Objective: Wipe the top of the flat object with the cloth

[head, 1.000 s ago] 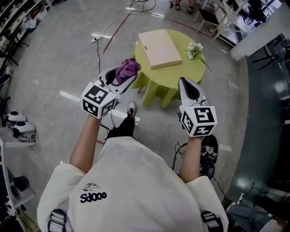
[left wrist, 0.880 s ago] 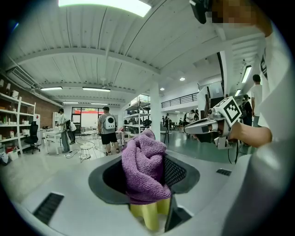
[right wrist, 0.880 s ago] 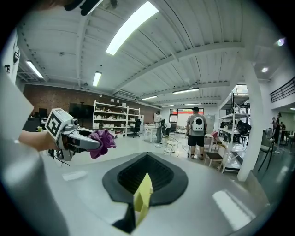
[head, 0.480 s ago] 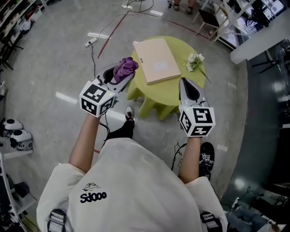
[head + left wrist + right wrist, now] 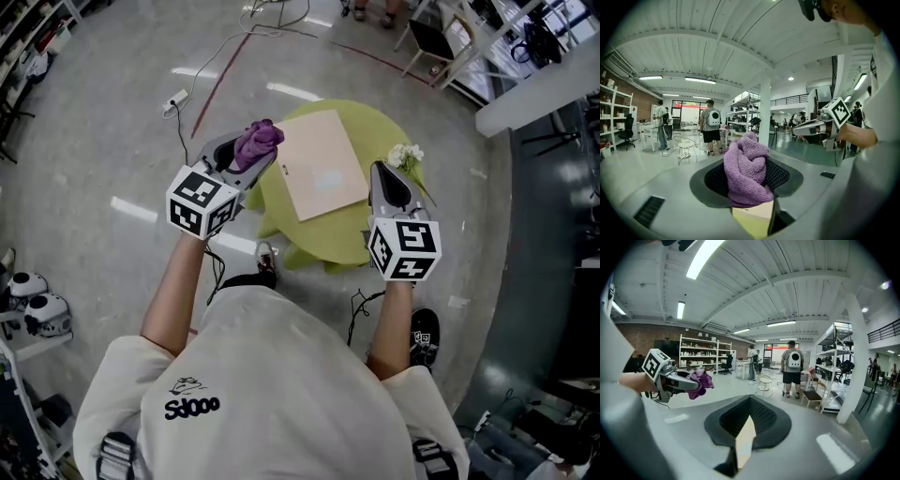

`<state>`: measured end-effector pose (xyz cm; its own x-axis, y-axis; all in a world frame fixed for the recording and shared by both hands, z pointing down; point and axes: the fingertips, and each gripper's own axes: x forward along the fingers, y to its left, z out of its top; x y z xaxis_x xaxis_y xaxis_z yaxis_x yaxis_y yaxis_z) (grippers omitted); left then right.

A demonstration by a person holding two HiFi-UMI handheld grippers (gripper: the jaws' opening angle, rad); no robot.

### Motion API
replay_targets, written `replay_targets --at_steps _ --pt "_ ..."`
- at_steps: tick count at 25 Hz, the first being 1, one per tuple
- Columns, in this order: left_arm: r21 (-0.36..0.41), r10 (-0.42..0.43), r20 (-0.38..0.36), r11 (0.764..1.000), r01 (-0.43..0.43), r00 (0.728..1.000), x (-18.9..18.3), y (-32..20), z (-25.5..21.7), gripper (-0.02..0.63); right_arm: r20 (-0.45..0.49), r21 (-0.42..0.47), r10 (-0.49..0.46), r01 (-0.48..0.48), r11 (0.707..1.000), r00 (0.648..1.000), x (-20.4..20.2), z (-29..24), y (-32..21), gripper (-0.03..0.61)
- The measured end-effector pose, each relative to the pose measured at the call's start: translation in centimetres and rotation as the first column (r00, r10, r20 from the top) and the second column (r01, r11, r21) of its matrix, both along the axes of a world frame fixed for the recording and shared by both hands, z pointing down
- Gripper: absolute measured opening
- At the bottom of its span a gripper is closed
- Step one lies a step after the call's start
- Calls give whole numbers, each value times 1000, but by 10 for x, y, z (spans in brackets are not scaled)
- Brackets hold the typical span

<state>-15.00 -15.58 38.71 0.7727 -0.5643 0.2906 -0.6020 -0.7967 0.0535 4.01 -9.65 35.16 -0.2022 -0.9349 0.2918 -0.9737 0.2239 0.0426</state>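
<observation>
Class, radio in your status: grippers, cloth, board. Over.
Left gripper shut on purple cloth. Right gripper shut, empty. Flat board on green table, untouched. Flowers beside it, not on it.

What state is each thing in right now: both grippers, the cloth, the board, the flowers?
Left gripper: jaws shut on the purple cloth, held left of the table.
Purple cloth: bunched up, clear of the board.
Right gripper: jaws shut, empty.
Flat board: lying flat on the green table, top uncovered.
Flowers: lying on the table beside the board.
</observation>
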Motion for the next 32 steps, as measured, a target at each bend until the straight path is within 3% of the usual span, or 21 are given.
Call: replay_targets --at_steps 11,18,26,32 --pt "-42 47 52 998 -45 998 25 -74 27 196 27 -49 59 -57 997 998 27 19 -60 9" --pt "-94 112 126 990 -101 986 71 -98 54 201 45 -103 32 -27 994 998 55 40 -82 9" --pt "-154 77 183 987 -49 980 137 -139 102 207 69 -175 -43 54 983 997 102 68 -103 9" --pt "-242 82 298 970 -7 951 179 -170 165 207 68 -232 -53 67 970 996 131 94 -114 9"
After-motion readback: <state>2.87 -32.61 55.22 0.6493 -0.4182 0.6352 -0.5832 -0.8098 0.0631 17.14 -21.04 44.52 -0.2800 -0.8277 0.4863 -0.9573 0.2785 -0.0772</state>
